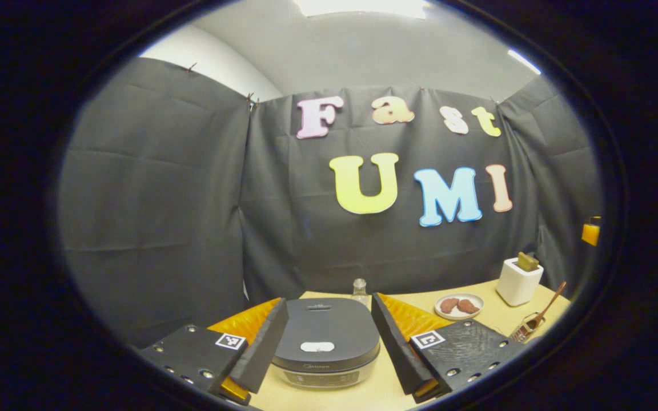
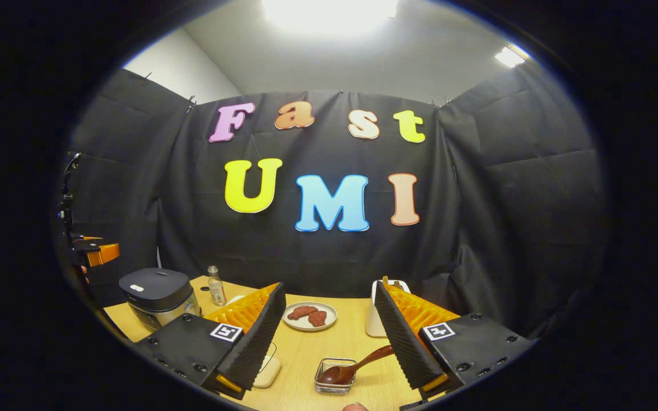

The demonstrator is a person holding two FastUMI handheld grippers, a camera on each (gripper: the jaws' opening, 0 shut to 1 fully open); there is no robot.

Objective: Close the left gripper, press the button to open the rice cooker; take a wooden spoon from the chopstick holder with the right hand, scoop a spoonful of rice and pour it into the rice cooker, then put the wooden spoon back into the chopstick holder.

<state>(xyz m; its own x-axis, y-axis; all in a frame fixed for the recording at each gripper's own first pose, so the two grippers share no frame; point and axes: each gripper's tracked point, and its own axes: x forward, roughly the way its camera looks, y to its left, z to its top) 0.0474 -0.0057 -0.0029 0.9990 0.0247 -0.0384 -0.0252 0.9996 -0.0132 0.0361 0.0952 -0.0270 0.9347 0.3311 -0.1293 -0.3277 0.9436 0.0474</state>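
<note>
Starting: rice cooker [image 1: 325, 337] lid sat shut at the table's left edge, button [image 1: 317, 346] unpressed; my left gripper [image 1: 325, 348] and right gripper [image 2: 327, 342] jaws stood apart, wooden spoon [image 2: 352, 368] untouched.

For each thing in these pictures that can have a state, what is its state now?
Rice cooker: lid closed.
Left gripper: open, fingers either side of the cooker.
Right gripper: open, holding nothing.
Wooden spoon: resting in the small glass dish.
Plate: holds two brown pieces.
Small bottle: upright, capped.
</note>
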